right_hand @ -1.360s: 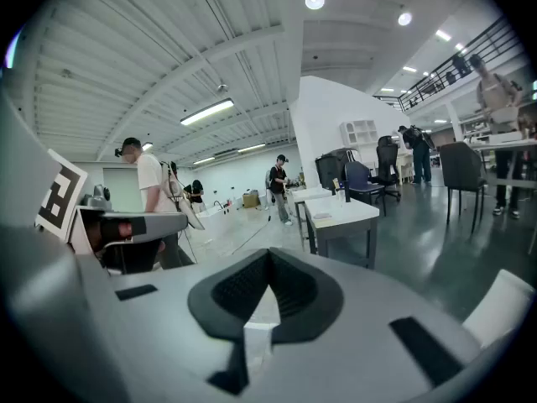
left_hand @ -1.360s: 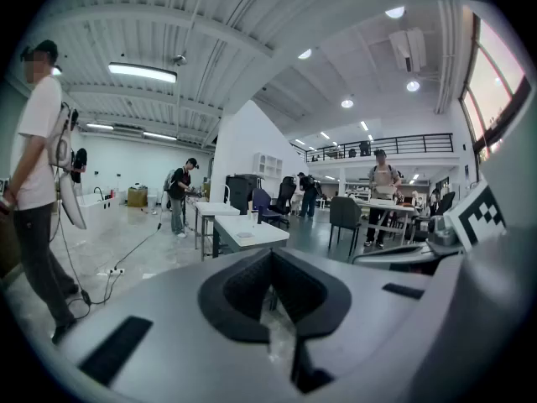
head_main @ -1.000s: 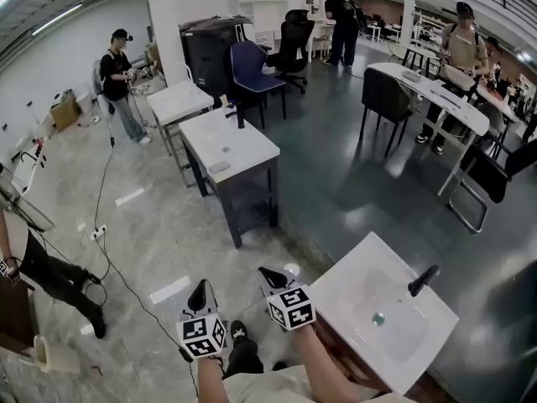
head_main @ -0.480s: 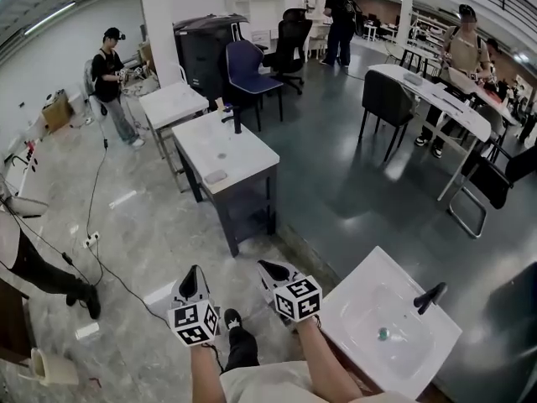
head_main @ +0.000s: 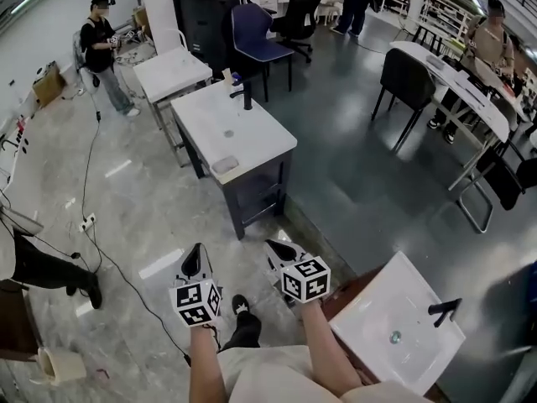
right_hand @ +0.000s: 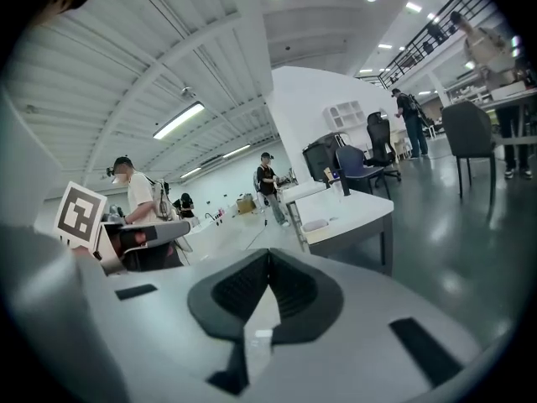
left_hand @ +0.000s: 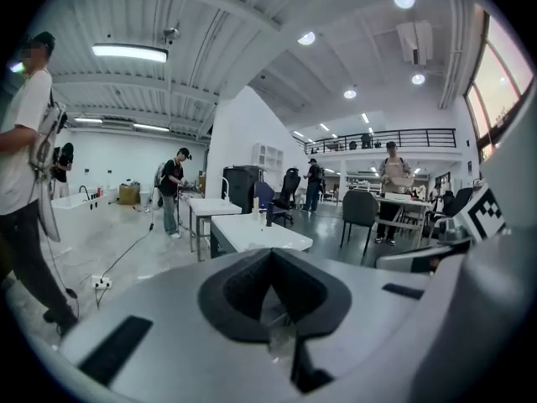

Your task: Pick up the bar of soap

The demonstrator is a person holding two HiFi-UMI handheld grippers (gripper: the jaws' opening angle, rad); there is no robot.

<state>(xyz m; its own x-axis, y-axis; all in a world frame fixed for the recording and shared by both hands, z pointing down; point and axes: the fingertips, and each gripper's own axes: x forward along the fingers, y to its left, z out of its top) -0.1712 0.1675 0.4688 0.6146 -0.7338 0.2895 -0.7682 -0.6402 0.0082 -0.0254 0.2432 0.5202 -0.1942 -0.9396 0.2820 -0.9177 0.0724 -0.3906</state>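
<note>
The bar of soap (head_main: 225,164) is a pale oval lying at the near corner of a white sink-top table (head_main: 252,137) across the floor from me. It also shows small in the right gripper view, soap (right_hand: 316,224) on the table's edge. My left gripper (head_main: 195,261) and right gripper (head_main: 274,249) are held side by side over the grey floor, well short of the table and pointing towards it. Both are shut with nothing between the jaws: left gripper (left_hand: 270,255), right gripper (right_hand: 268,257).
A black tap (head_main: 245,96) stands at the table's far end. A second white basin (head_main: 377,342) with a black tap is close at my right. Behind are another white table (head_main: 172,72), a blue chair (head_main: 256,28), floor cables (head_main: 88,183) and standing people (head_main: 101,44).
I have walked forward: the table with the soap is nearer and lower in the head view, and the basin at right has slid back. Both grippers came along, still shut.
</note>
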